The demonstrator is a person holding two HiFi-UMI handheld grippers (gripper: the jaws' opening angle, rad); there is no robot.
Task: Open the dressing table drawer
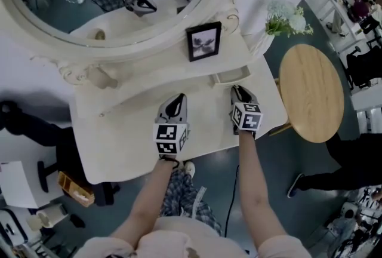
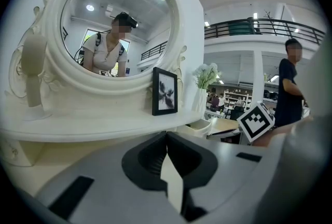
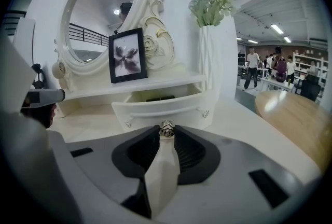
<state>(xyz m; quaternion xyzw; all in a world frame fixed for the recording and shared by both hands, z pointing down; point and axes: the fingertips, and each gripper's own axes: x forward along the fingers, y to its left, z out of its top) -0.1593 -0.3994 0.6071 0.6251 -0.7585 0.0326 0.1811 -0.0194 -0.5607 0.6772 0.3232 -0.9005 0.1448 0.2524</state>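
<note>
Metal, small and slick, the knob [image 3: 166,128] is your hold: your right hand-held gripper [image 3: 166,134] pinches it. The white drawer [image 3: 155,109] should slide lightly. Your left hand-held gripper [image 2: 166,137] is closed, empty.

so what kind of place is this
Likely a big open lab or workshop hall, not a bedroom: the dressing table and its mirror stand in a space with a balcony railing, shelves and people walking around beyond it.

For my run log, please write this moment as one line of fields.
right gripper: shut on knob | drawer: partly open | left gripper: shut, empty
</note>
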